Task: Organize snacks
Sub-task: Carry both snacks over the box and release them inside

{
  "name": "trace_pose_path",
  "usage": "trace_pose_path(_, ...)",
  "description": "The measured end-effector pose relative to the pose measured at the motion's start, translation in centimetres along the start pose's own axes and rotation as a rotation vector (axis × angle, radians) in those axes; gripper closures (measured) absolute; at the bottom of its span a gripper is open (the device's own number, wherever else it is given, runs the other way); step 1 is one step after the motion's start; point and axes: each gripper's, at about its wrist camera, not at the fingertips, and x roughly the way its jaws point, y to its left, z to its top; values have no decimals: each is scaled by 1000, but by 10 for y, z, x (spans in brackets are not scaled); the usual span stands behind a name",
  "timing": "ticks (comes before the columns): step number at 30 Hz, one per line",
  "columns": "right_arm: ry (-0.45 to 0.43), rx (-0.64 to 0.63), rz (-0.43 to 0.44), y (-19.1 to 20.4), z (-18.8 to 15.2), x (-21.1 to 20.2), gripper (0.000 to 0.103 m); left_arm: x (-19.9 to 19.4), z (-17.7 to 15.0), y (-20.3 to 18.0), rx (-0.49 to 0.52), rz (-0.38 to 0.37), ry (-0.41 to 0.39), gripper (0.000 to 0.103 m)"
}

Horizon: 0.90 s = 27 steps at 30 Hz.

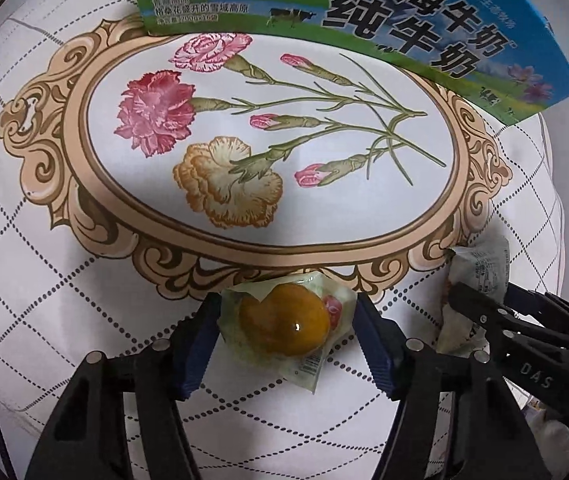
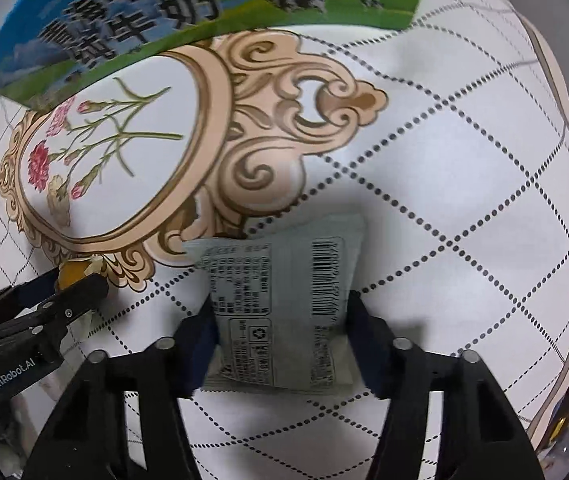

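Observation:
My left gripper (image 1: 287, 324) is shut on a clear-wrapped orange snack (image 1: 284, 326), its blue pads pressing both sides of the wrapper just above the tablecloth. My right gripper (image 2: 282, 316) is shut on a grey-white snack packet (image 2: 280, 304) with its printed back and barcode facing up. The right gripper (image 1: 480, 316) and its packet (image 1: 480, 268) also show at the right of the left wrist view. The left gripper (image 2: 68, 284) with the orange snack (image 2: 72, 272) shows at the left of the right wrist view.
A green and blue milk carton box (image 1: 364, 16) stands at the far side of the table, also in the right wrist view (image 2: 188, 12). The tablecloth (image 1: 44, 280) is white with a dotted lattice and a framed flower print (image 1: 244, 140).

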Motion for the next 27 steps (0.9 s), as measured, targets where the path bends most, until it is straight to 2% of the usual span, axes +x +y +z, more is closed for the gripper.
trace_pose_path(4, -17, -6, 38, 6, -7, -13, 51, -19, -11, -4, -1, -6, -16, 40)
trace_pose_path(7, -33, 2, 74, -6, -6, -30, 52, -34, -8, -7, 4, -24, -40, 40)
trace_pose_path(15, -136, 11, 223, -27, 9, -114, 52, -107, 18, -26, 27, -138, -142, 40)
trace_pose_path(19, -210, 1, 282, -20, 38, -160, 52, -146, 61, -35, 52, -197, -197, 40)
trace_pose_path(21, -248, -11, 305, 3, 60, -171, 52, -162, 82, -35, 65, -202, -223, 40)
trace_pose_path(25, -320, -58, 269, 17, 117, -195, 52, -182, 142, -39, 100, -131, -290, 40)
trace_pose_path(27, -325, -77, 240, 26, 153, -194, 52, -179, 174, -41, 107, -100, -277, 40)
